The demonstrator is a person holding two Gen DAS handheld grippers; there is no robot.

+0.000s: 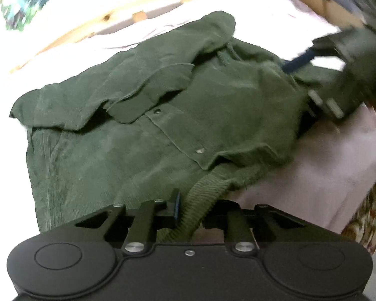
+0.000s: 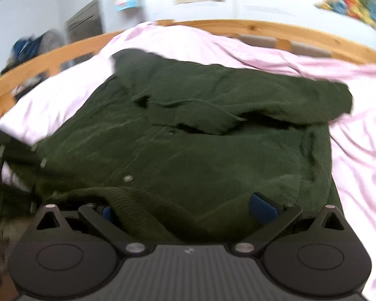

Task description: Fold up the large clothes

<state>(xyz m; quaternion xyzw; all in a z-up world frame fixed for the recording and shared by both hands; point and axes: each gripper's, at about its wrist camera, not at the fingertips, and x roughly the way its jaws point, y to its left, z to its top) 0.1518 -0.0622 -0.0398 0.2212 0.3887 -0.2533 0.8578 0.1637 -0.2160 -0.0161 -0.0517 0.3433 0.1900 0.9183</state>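
Green corduroy jacket (image 1: 143, 125) spread on a pink-sheeted bed (image 2: 358, 150), sleeves folded in. Left gripper (image 1: 188, 208) clenched on the ribbed hem (image 1: 200, 188); right gripper (image 2: 185, 208) spread wide astride the same hem, not yet gripping. Next, probably: close right, lift hem toward collar.

left tool (image 1: 188, 208) points steeply down at the near edge, jaws drawn nearly together and pinching a ribbed hem (image 1: 200, 188). right tool (image 2: 185, 209) tilts down too, jaws spread wide, blue pads (image 2: 259, 204) resting apart on cloth.
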